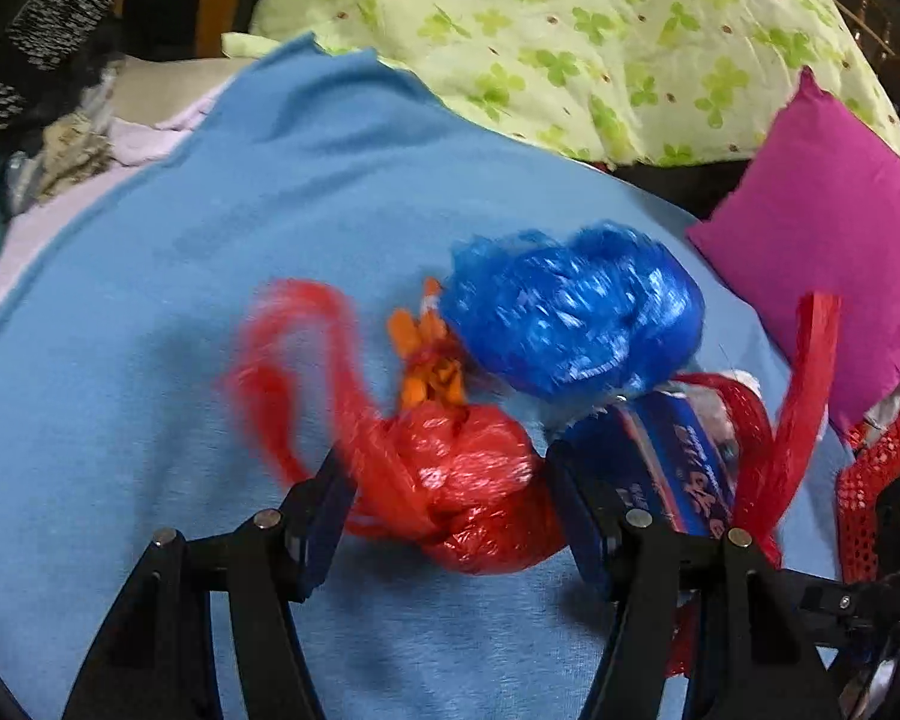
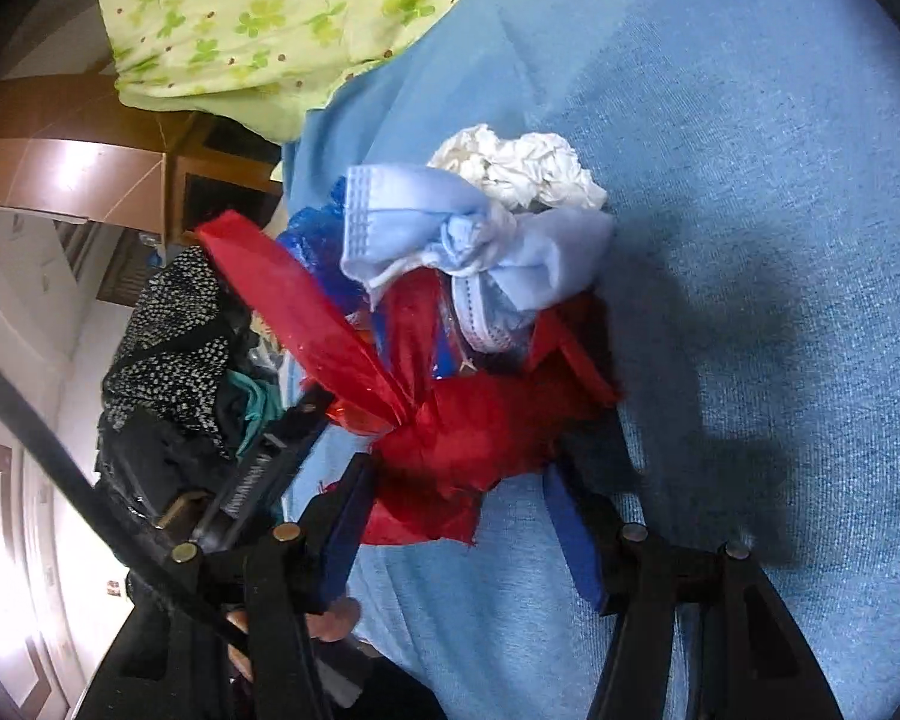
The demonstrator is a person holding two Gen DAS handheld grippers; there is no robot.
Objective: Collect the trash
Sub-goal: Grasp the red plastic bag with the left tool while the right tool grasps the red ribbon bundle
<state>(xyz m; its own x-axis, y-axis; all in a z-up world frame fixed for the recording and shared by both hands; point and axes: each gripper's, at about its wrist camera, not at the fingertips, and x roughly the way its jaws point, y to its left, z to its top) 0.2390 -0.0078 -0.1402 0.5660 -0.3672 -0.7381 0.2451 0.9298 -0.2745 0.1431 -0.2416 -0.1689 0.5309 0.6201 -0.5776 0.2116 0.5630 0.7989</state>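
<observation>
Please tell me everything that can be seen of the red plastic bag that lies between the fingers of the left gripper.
The red plastic bag is thin, shiny, crinkled film, bunched into a lump and knotted. A long strip or handle loops out to the left, blurred. Orange scraps poke from its top. It lies on the light blue cloth, touching the crumpled blue plastic bag behind it. The left gripper straddles it, with both blue pads at its sides; whether they press is unclear.

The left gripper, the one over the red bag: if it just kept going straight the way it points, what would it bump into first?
Most likely the knotted red plastic bag, which already sits between the fingers of the left gripper. Behind it lie orange scraps and a crumpled blue bag, though blur makes depth uncertain.
</observation>
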